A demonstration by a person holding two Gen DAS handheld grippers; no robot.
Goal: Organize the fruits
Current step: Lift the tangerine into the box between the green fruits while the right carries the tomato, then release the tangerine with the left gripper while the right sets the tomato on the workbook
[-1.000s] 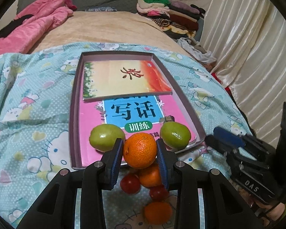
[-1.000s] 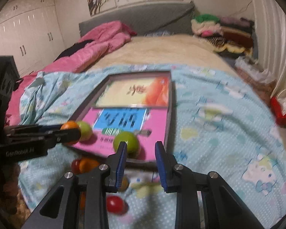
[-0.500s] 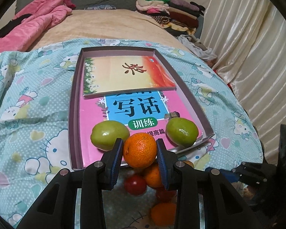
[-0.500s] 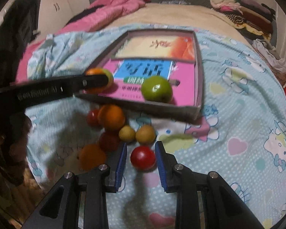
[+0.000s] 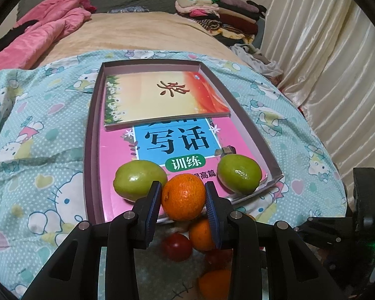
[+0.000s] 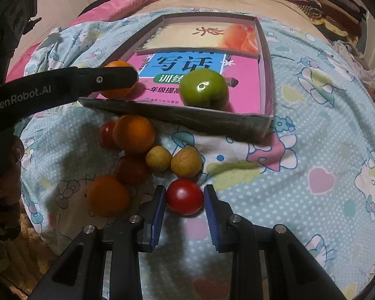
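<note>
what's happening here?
A person is sorting fruit into a box lined with books on a bed. The left claw grips an orange over the box's near edge, between two green fruits. The right claw brackets a red fruit on the blanket; contact is unclear.

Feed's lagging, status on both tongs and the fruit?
Left tongs shut on orange, over box edge. Right tongs around red fruit on bedspread, pads just off it. Nothing in the way.
</note>
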